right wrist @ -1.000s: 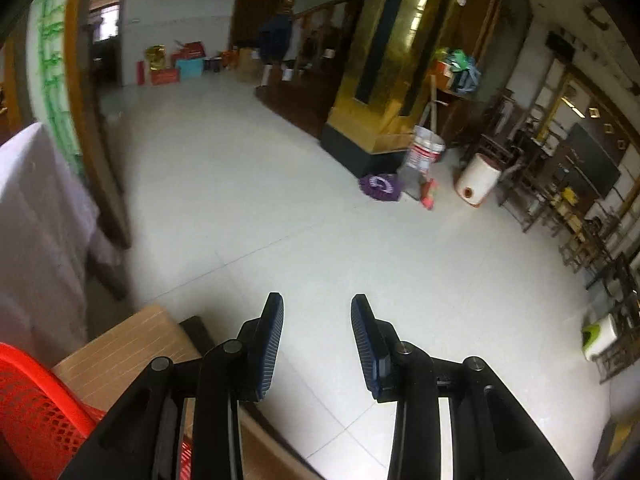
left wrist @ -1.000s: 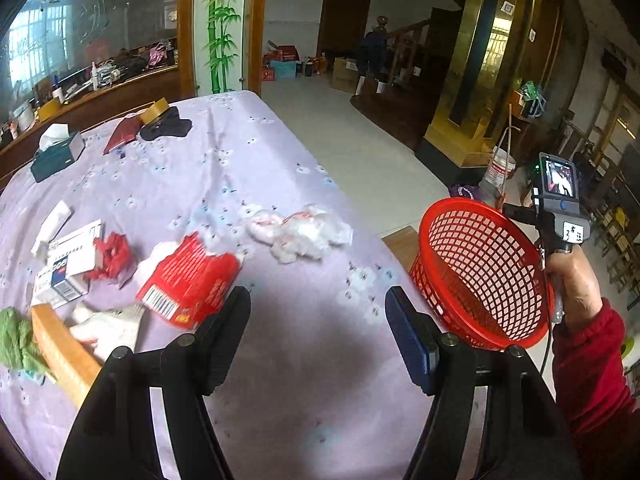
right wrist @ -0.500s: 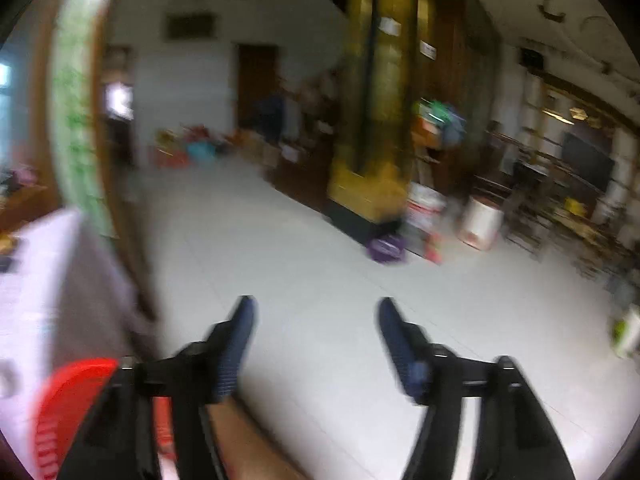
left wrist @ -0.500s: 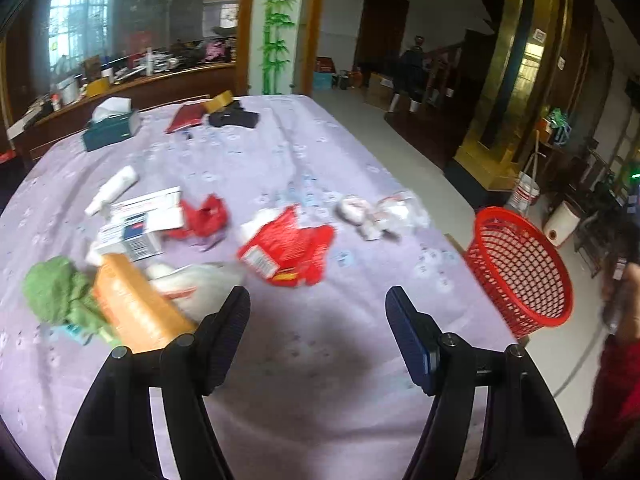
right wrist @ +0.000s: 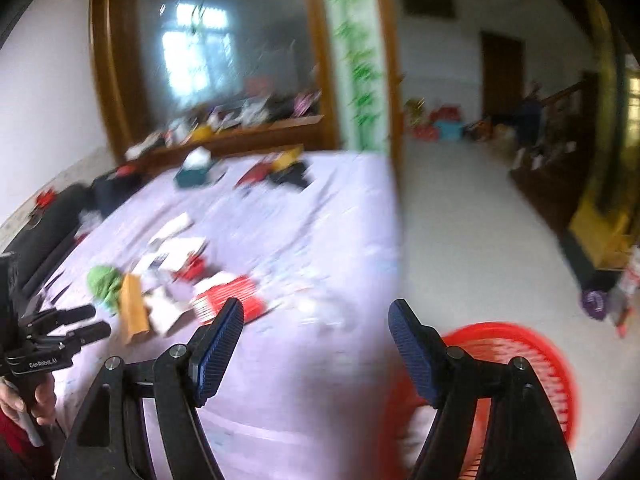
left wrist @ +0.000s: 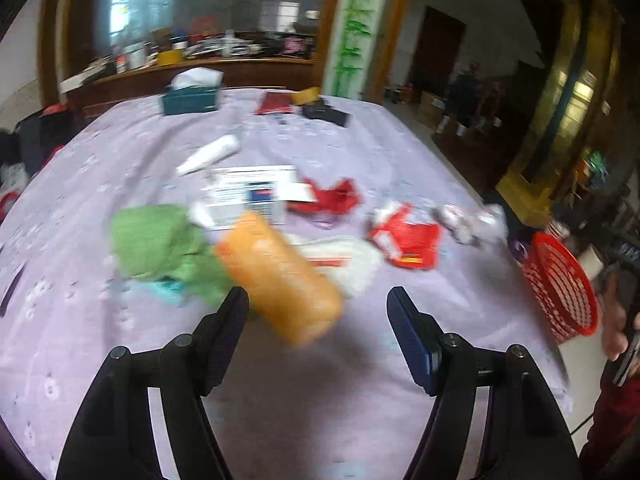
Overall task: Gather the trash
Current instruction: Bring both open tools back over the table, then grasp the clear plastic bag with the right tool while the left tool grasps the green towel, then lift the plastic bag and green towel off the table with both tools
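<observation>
Red basket (right wrist: 552,368) beside lilac table (right wrist: 312,232)

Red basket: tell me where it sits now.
The red basket sits off the table's right edge in the left wrist view, beyond the red wrapper.

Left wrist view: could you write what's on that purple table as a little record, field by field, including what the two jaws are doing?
surface: table under a purple floral cloth
nearest trash: orange packet, just ahead of the left gripper
beside it: green crumpled wad, white box, red wrapper
far end: teal tissue box
bin: red mesh basket off the table's right edge
left gripper: jaws open, holding nothing
right gripper: jaws open, holding nothing
picture quality: blurred
</observation>
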